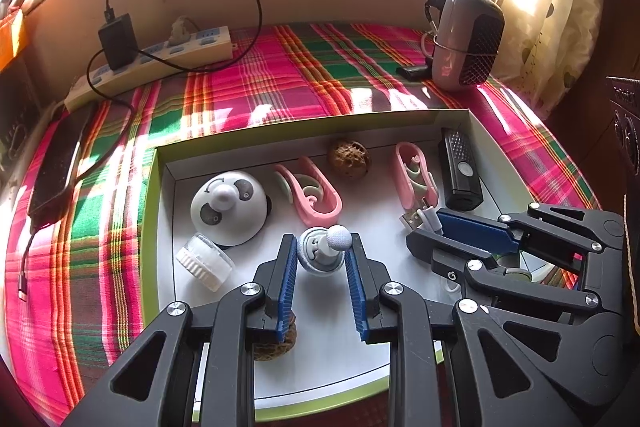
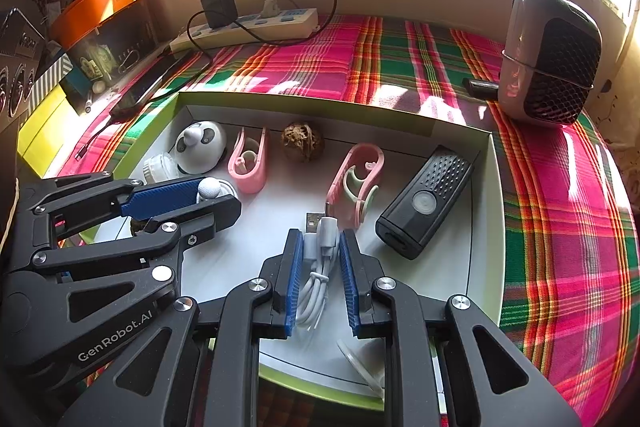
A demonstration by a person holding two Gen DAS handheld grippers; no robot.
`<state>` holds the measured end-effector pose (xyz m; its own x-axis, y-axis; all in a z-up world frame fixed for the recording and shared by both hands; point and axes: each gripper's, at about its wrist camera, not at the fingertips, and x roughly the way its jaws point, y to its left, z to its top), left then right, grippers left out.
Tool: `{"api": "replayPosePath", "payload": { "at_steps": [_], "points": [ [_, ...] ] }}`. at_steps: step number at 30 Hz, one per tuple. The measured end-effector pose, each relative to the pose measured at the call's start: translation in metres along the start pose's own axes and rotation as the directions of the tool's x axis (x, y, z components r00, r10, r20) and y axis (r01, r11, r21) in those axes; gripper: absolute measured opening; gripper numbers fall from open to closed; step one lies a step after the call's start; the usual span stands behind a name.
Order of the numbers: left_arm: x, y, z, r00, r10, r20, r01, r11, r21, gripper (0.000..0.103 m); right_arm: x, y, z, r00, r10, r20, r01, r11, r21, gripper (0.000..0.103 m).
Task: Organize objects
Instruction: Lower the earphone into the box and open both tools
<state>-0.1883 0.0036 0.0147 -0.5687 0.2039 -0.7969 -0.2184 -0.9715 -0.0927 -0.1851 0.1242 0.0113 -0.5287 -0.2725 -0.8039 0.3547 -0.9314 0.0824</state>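
A shallow white tray (image 1: pixel 160 211) with a green rim lies on a plaid cloth (image 1: pixel 280 75). Going from left to right, it already holds a clear ribbed cap (image 1: pixel 204 263), a white panda-faced dome (image 1: pixel 228 205), a pink clip (image 1: pixel 312 195), a brown walnut (image 1: pixel 349 154), a second pink clip (image 1: pixel 414 175) and a black rectangular device (image 1: pixel 460 171). So much of the sorting seems done, but two things are not yet released.

The left tongs (image 1: pixel 320 261) are partly open around a small grey-white knob toy (image 1: pixel 322 251) standing in the near middle of the tray; the pads seem to touch its sides. The right tongs (image 2: pixel 320 263) are closed on a bundled white USB cable (image 2: pixel 318 267), at the near right.
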Motion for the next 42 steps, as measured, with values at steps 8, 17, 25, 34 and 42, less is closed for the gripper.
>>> {"api": "replayPosePath", "payload": {
  "at_steps": [8, 17, 25, 34, 42],
  "points": [
    [0.000, 0.000, 0.000, 1.000, 0.000, 0.002, 0.000, 1.000, 0.002, 0.023, 0.000, -0.001, 0.000, 1.000, 0.002, -0.001, -0.002, 1.000, 0.009, 0.020],
    [0.000, 0.001, 0.000, 1.000, -0.001, -0.001, 0.001, 1.000, 0.000, 0.024, -0.001, -0.001, 0.000, 1.000, 0.005, 0.000, -0.005, 1.000, 0.018, 0.020],
    [-0.003, -0.001, -0.003, 1.000, 0.006, -0.001, -0.006, 1.000, -0.004, 0.027, -0.006, -0.004, -0.001, 1.000, 0.012, 0.007, -0.013, 0.999, 0.043, 0.025],
    [-0.022, -0.001, -0.009, 1.000, 0.010, 0.029, -0.010, 1.000, -0.027, 0.027, -0.020, -0.005, -0.006, 0.999, 0.007, 0.033, -0.010, 0.998, 0.068, 0.032],
    [-0.047, -0.007, -0.021, 0.996, 0.047, 0.070, -0.044, 0.998, -0.033, 0.027, -0.041, -0.001, -0.016, 0.998, 0.008, 0.069, -0.014, 0.996, 0.087, 0.033]
  ]
}}
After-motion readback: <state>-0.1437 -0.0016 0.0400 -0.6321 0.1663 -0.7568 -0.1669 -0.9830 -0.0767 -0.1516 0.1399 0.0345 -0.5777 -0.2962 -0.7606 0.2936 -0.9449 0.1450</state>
